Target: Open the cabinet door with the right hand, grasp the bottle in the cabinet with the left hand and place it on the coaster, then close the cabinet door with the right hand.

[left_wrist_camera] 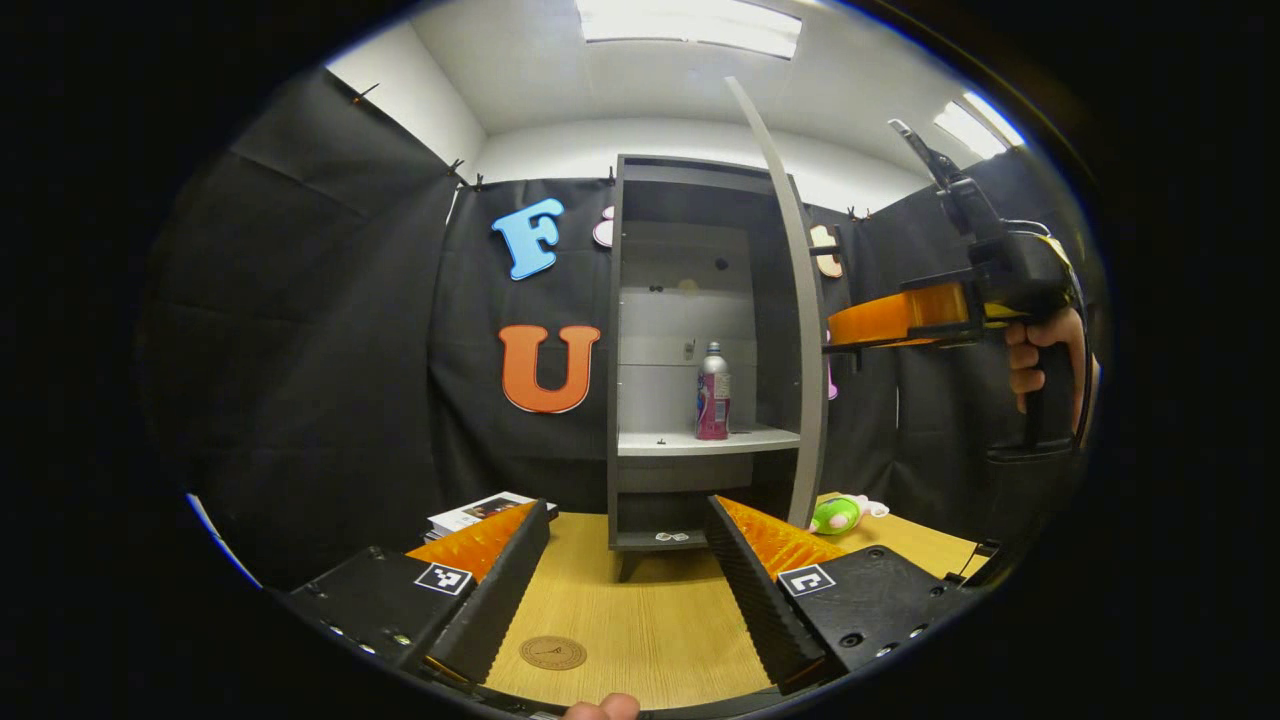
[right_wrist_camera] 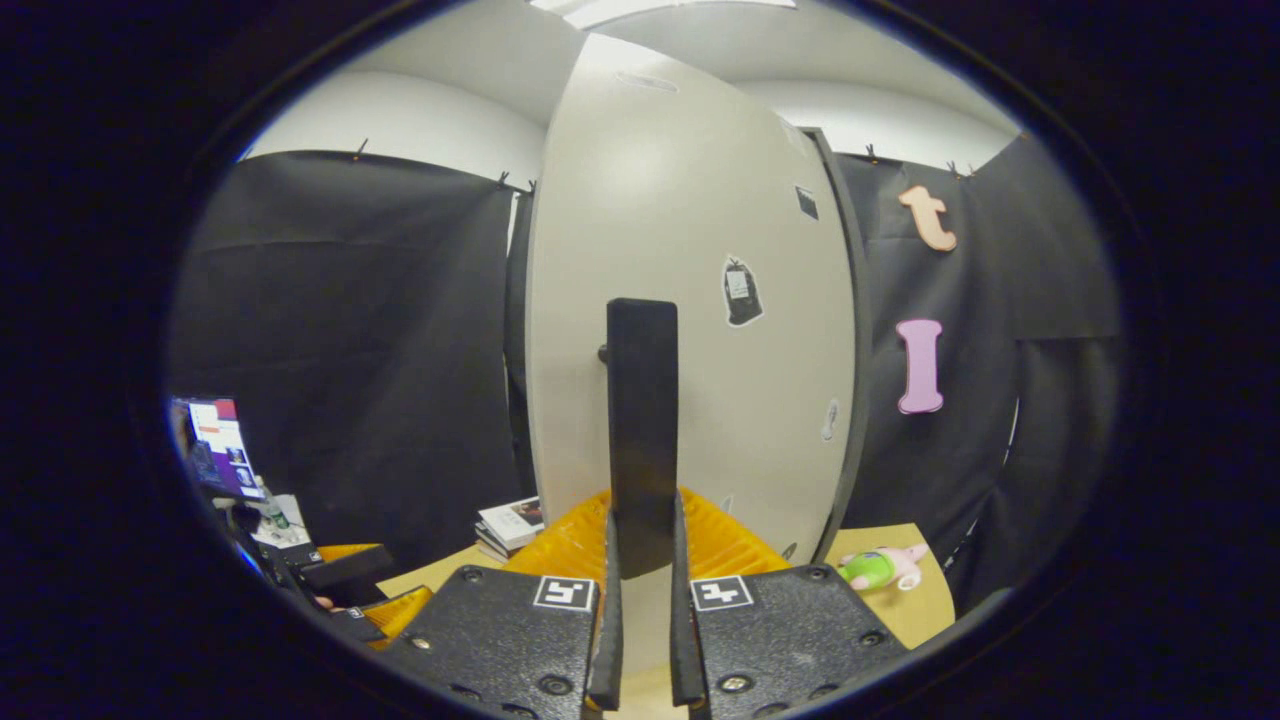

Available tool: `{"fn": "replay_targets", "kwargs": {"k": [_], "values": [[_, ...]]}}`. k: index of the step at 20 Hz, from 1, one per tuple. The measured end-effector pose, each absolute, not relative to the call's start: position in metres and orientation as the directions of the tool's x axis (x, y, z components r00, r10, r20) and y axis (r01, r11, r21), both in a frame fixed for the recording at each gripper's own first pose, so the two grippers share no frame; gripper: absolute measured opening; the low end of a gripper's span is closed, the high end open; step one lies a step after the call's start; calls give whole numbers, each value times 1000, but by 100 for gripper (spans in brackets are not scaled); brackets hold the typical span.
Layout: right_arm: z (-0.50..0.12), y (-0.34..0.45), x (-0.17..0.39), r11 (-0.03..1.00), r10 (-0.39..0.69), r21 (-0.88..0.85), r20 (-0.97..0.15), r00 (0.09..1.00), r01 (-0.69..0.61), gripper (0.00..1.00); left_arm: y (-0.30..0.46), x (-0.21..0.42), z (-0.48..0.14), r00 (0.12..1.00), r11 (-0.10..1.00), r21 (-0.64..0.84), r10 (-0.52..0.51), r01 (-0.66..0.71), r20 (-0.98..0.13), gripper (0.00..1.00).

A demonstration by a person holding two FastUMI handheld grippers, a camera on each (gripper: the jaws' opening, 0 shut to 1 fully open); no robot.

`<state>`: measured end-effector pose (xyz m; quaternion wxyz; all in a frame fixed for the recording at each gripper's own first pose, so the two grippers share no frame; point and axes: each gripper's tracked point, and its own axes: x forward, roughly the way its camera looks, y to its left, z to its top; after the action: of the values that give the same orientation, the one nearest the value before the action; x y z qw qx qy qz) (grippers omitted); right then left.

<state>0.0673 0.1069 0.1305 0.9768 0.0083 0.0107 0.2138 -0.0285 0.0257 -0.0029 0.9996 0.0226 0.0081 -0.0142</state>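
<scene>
At the bottom of the left gripper view the left gripper (left_wrist_camera: 625,570) has its two fingers spread wide with nothing between them, and bare wooden table (left_wrist_camera: 640,620) shows in the gap; that wide stance looks like readiness for the reach into the cabinet. Low in the frame, between those fingers, the round coaster (left_wrist_camera: 553,652) lies flat on the wood, close to the camera, so the drop-off spot sits directly under the path back from the shelf. Further in, at centre frame, the cabinet (left_wrist_camera: 690,340) stands open at the back of the table, and the bottle (left_wrist_camera: 712,392) stands upright on its white shelf, toward the shelf's right side and clear of the cabinet walls. The cabinet door (left_wrist_camera: 800,300) is swung out toward the camera, seen nearly edge-on as a curved grey strip just right of the bottle. At the right of the frame a hand (left_wrist_camera: 1040,355) holds the right gripper (left_wrist_camera: 845,345) level, its orange body reaching to the door's edge. In the right gripper view, the right gripper's (right_wrist_camera: 640,560) fingers at bottom centre stand close together with the dark upright handle (right_wrist_camera: 641,430) between them; they appear clamped on it, most likely to keep the door open while the other hand works. A green and pink toy (left_wrist_camera: 840,513) lies on the table at the door's foot, and a stack of books (left_wrist_camera: 480,512) rests left of the cabinet.
</scene>
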Motion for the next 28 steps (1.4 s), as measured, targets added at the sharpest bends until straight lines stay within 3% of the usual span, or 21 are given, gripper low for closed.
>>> {"fn": "replay_targets", "kwargs": {"k": [5,11,28], "values": [[132,76,57,914,404,47,-19,915,-403,22,13,-26,-7,999,998,47,-34,34,-17,95],[132,35,47,952,307,-7,-13,952,-307,21,3,-18,-10,999,998,44,-47,48,-25,95],[132,-69,53,995,93,26,22,995,-93,4,-20,-7,-15,996,994,54,-89,90,-25,95]]}}
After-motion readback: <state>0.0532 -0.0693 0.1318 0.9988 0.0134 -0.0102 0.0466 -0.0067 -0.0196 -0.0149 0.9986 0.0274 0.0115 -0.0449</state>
